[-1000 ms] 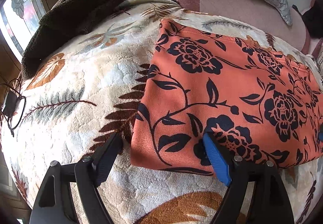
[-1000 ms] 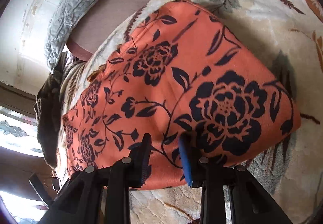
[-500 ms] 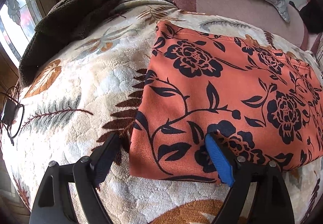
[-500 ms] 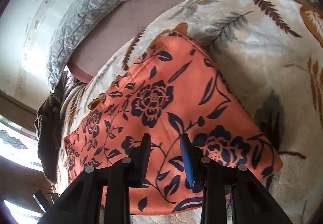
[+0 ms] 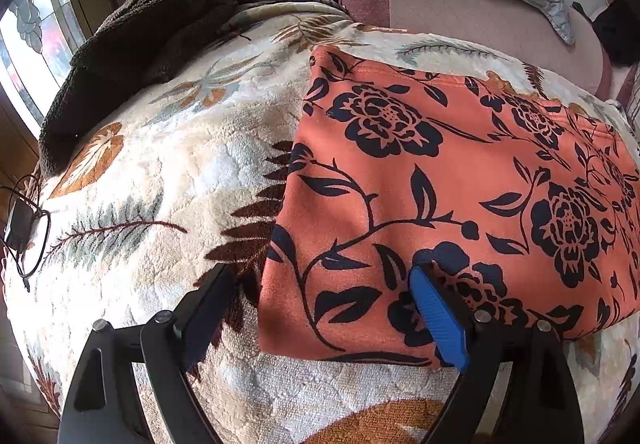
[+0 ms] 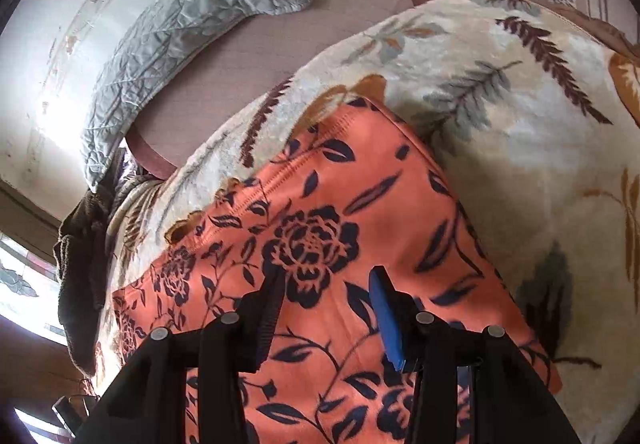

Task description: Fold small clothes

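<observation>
Daylight comes through the window (image 5: 28, 44) at the left edge, blown out to white glare in both views. The blanket (image 5: 160, 172) is evenly bright, with soft shadows. Fisheye distortion bends the dark corners; the right wrist view is slightly motion-blurred.
</observation>
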`<state>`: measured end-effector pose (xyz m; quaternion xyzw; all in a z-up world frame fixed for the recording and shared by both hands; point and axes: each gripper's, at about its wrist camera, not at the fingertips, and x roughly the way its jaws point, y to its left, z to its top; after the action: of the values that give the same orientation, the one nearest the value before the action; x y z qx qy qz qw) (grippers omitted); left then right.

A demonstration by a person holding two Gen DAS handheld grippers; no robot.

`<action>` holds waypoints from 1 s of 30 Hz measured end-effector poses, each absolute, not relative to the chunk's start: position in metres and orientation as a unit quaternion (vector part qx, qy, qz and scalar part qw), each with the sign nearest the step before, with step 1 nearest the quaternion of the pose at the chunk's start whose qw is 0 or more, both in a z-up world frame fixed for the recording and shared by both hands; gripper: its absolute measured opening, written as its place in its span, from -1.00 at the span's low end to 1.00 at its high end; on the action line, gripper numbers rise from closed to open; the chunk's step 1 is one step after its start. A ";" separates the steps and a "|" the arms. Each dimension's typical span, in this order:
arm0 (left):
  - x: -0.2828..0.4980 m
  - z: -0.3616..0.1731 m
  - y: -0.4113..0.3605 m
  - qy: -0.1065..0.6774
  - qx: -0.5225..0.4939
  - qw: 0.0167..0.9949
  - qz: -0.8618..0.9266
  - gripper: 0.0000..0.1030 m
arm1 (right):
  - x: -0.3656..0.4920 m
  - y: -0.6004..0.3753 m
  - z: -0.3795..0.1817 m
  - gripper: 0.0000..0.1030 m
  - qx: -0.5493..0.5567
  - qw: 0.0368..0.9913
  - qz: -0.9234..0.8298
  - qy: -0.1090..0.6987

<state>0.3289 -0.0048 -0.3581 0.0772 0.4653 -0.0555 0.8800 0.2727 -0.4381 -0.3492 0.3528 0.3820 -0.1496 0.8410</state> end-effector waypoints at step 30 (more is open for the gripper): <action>0.311 -0.331 -0.020 0.391 0.083 0.915 -0.061 0.76 | 0.303 -0.355 -0.349 0.05 0.345 0.833 0.035 0.431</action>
<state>0.3106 -0.0197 -0.3306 0.0827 0.3911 -0.0609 0.9146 0.3025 -0.3548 -0.3494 0.3448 0.4308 0.0350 0.8332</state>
